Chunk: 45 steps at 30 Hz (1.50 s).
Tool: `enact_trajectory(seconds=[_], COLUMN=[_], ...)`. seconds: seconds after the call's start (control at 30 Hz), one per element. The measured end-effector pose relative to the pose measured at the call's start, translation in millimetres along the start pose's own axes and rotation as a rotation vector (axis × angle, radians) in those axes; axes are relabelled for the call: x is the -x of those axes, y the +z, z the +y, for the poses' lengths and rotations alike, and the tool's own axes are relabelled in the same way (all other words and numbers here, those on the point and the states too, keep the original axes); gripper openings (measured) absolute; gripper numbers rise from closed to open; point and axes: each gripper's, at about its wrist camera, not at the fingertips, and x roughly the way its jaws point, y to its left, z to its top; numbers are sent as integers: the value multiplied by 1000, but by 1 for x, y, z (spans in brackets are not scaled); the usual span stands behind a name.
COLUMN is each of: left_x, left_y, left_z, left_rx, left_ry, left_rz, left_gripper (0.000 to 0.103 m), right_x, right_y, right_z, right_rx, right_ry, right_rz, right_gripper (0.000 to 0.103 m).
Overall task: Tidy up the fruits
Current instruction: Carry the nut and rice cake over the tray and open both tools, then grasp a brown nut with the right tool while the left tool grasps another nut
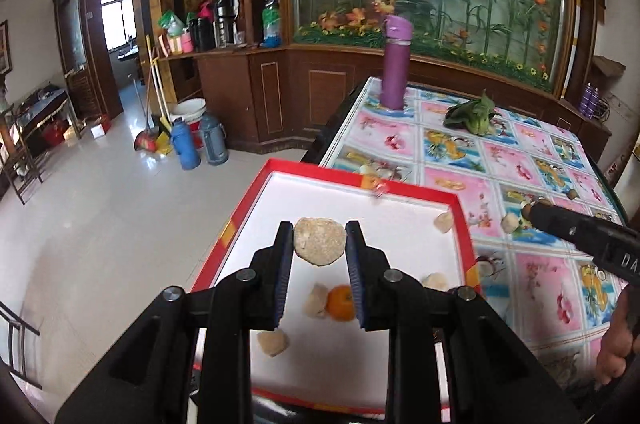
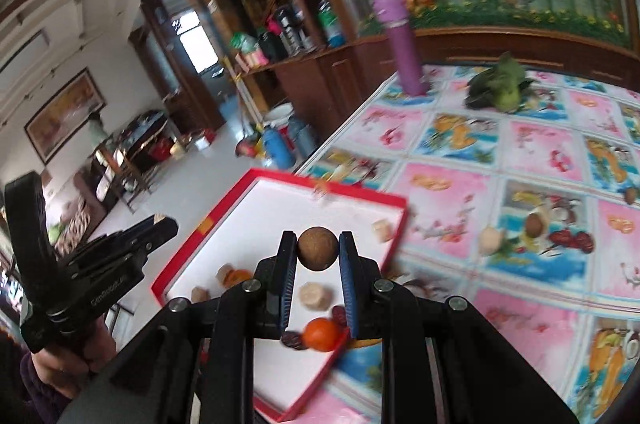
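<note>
My left gripper is shut on a rough beige fruit piece, held above the red-rimmed white tray. In the tray lie an orange mandarin and several pale beige pieces. My right gripper is shut on a small round brown fruit over the tray's right part. Below it lie a mandarin, dark red dates and a beige piece. On the tablecloth to the right rest a pale piece and a brown fruit.
A purple bottle and a green leafy vegetable stand at the table's far end. A small brown nut lies far right. The tray overhangs the table's left edge above the tiled floor. A hand holds the left gripper.
</note>
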Motion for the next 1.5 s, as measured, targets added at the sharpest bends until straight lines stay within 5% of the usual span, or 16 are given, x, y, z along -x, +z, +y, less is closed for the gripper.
enact_trajectory(seconds=[0.3,0.53,0.7,0.93,1.13,1.23,1.5], left_x=[-17,-48,-100,-137,-137,-133,-78], left_y=[-35,-2,26,9,9,9,25], left_z=[18,27,31,27,25,25,-11], left_rx=[6,-39,-42,-34,-50,-41,-113], left_ry=[-26,1,-34,-30,-5,9,-19], left_rz=[87,111,237,374,390,387,232], left_gripper=[28,28,28,28,30,45,53], right_x=[-54,-86,-122,-159,-159,-151,-69], right_y=[-35,-23,9,6,2,3,16], right_z=[36,53,42,28,30,27,-15], right_rx=[67,116,43,-8,-3,-17,-17], right_ry=[19,-35,-100,-167,-171,-116,-84], right_rz=[158,195,243,361,390,400,192], right_gripper=[19,19,19,19,20,28,34])
